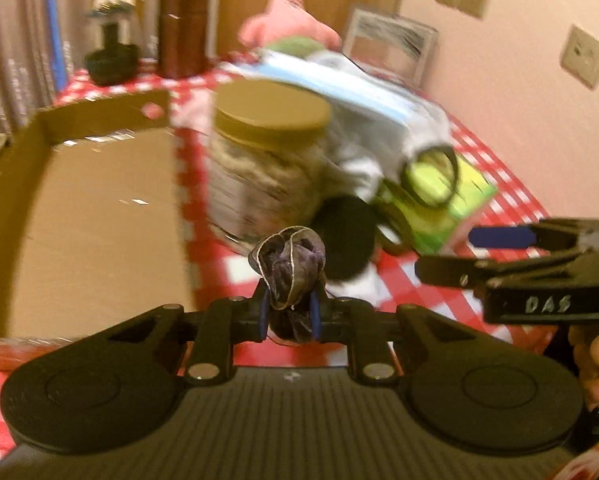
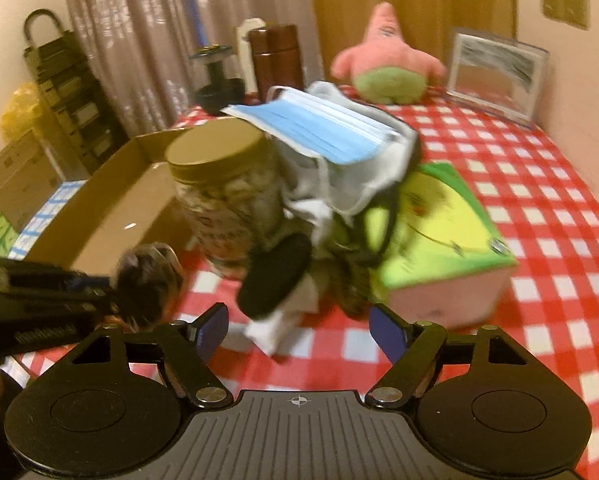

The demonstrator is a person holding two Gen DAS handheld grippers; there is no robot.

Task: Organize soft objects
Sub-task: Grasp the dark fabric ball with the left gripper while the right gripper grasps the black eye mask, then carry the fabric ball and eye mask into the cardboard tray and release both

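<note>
the left gripper [image 1: 289, 312] is closed tight on a dark purple scrunchie [image 1: 289, 266], a gathered bit of sheer fabric with a pale edge that bulges out above the blue pads and hangs a little below them. it is held up off the red and white checked tablecloth [image 1: 511, 168], just in front of a jar [image 1: 265, 160] with a gold lid and to the right of an open cardboard box [image 1: 79, 216]. in the right wrist view the same scrunchie [image 2: 147, 280] shows at the tip of the left gripper [image 2: 111, 292], blurred, near the box [image 2: 135, 208] and the jar [image 2: 227, 200]. the right gripper [image 2: 299, 328] is wide open with nothing between its blue pads [image 2: 387, 334], hovering over the cloth [image 2: 539, 240] and facing a heap of soft things: a blue face mask [image 2: 319, 128] draped over a grey pouch [image 2: 379, 176], a round black pad [image 2: 277, 276] leaning below it, and a black hair band [image 1: 431, 178] beside a green and yellow tissue box [image 2: 443, 232]. further back on the table sit a pink plush star [image 2: 387, 64], a picture frame [image 2: 495, 76] and a brown container [image 2: 275, 60]. both views are smeared by motion blur.
</note>
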